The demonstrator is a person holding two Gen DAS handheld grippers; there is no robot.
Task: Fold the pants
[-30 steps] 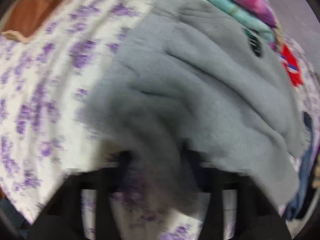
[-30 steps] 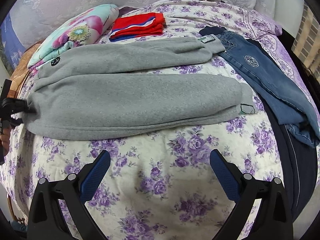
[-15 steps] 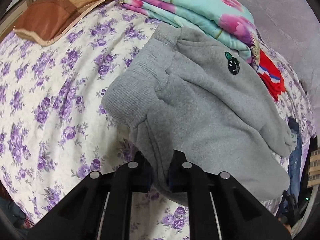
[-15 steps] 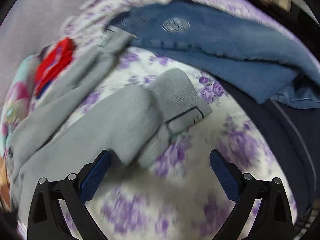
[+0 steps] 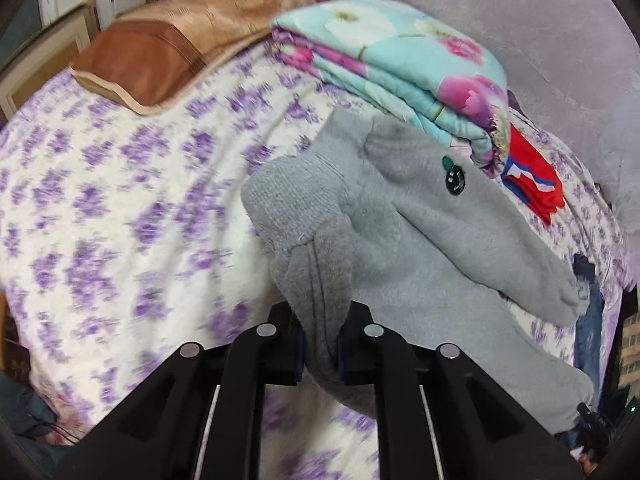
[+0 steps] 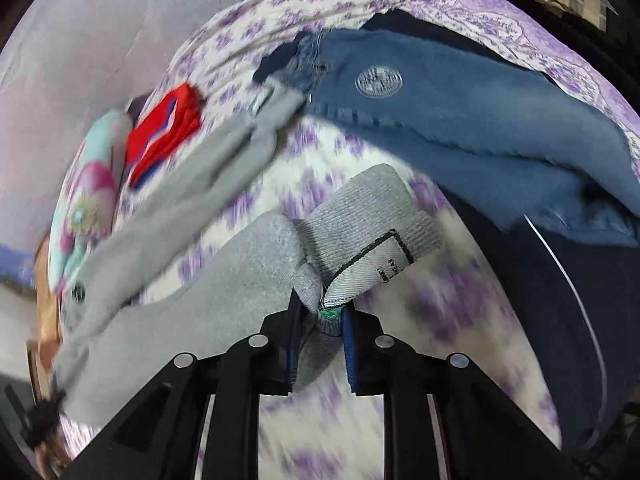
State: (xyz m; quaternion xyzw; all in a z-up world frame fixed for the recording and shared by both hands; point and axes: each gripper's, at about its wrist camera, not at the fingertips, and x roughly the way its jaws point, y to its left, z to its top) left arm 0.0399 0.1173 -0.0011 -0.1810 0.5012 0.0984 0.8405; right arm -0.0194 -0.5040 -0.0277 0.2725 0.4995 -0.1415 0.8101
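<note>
- Sweatpants (image 5: 432,248), grey, stretch across the purple-flowered bedspread (image 5: 120,208), just beside the folded floral quilt (image 5: 400,68).
- Left gripper (image 5: 319,344) pinches the waistband end tight.
- Right gripper (image 6: 320,328), its jaws having just been closing, clamps the ribbed cuff (image 6: 372,216) near the blue jeans (image 6: 460,120).

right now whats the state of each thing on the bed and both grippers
left gripper: shut on the waistband end of the grey sweatpants
right gripper: jaws just closing, pads pressing the sweatpants' cuff
grey sweatpants: laid lengthwise, both ends pinched
jeans: unfolded, lying loose
red garment: folded
floral blanket: folded, stacked
</note>
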